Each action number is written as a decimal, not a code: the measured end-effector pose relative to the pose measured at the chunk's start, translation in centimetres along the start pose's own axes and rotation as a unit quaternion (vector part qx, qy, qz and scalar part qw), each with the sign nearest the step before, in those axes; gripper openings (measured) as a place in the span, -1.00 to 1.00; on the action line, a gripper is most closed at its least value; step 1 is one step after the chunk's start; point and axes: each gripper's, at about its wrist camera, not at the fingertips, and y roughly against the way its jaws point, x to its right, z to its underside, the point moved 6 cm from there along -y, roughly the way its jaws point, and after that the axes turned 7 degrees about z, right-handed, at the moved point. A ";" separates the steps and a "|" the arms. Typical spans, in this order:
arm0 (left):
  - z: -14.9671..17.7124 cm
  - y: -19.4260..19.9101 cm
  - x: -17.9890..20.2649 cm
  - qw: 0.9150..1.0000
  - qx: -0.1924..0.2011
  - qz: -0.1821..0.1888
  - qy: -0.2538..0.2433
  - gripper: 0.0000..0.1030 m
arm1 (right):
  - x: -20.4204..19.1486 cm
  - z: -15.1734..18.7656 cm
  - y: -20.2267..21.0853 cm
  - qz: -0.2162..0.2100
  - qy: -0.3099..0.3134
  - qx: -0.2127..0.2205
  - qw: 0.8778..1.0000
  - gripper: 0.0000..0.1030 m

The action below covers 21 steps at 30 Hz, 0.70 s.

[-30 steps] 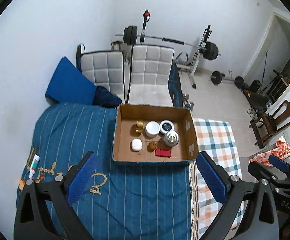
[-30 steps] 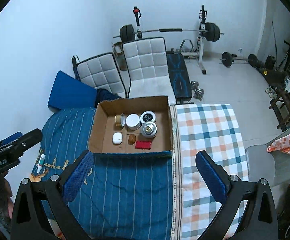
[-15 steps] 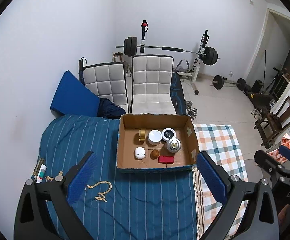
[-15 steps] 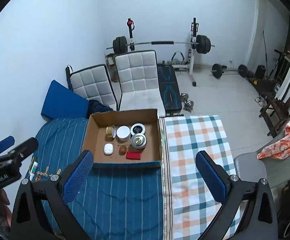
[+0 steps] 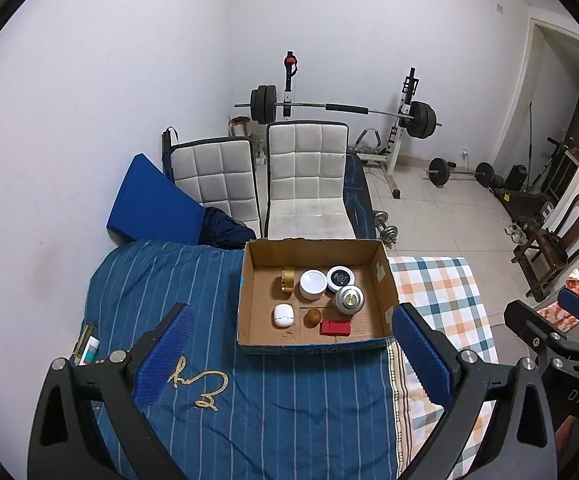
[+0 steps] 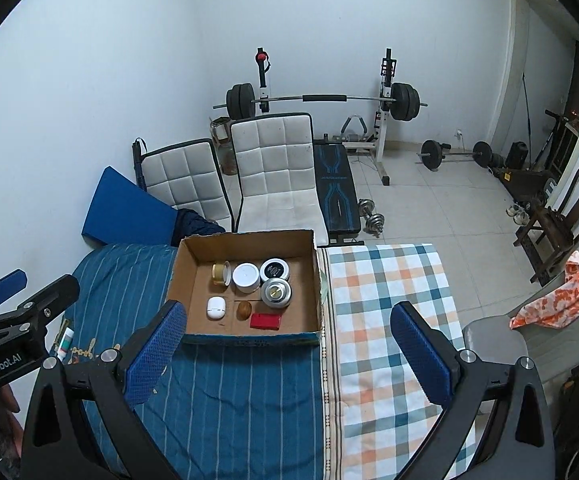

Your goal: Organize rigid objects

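An open cardboard box [image 5: 249, 312] [image 6: 177, 272] lies on the bed. Inside are a gold ring-shaped tin [image 5: 288, 279], a white round jar [image 5: 312, 284], a black-lidded jar [image 5: 340, 277], a silver round tin [image 5: 349, 300], a white case [image 5: 283, 315], a brown nut-like ball [image 5: 312, 317] and a red flat box [image 5: 335, 327]. A gold chain [image 5: 199, 384] and a small tube [image 5: 89, 351] lie on the blue striped cover, outside the box. My left gripper [image 5: 289, 364] and right gripper [image 6: 285, 360] are both open, empty and high above the bed.
Two white padded chairs [image 5: 305, 172] stand behind the bed, with a blue cushion [image 5: 149, 204] at the wall. A barbell rack [image 5: 341, 108], weights and a wooden chair [image 5: 557, 240] are on the tiled floor. A checked cloth [image 6: 385, 300] covers the bed's right part.
Both grippers have risen and pulled back from the bed, so the box looks smaller and more of the room shows. Both stay open and empty.
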 end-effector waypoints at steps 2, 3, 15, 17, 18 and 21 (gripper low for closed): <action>0.1 0.2 0.0 1.000 0.001 -0.002 0.000 0.97 | -0.1 -0.1 0.2 0.003 0.003 0.003 1.000 1.00; 0.1 0.3 0.0 1.000 0.002 -0.002 0.001 0.97 | 0.0 -0.1 0.2 0.004 0.004 0.005 1.000 1.00; 0.4 0.5 -0.3 1.000 0.007 -0.018 0.004 0.97 | -0.1 -0.2 0.4 0.005 0.009 0.012 1.000 1.00; 0.5 0.5 -0.4 1.000 0.006 -0.020 0.006 0.97 | -0.1 -0.1 0.4 0.006 0.010 0.011 1.000 1.00; 0.6 0.5 -0.5 1.000 0.005 -0.020 0.008 0.97 | 0.0 -0.1 0.4 0.005 0.010 0.011 1.000 1.00; 0.8 0.4 -0.6 1.000 0.003 -0.020 0.010 0.97 | 0.0 -0.1 0.4 0.006 0.011 0.011 1.000 1.00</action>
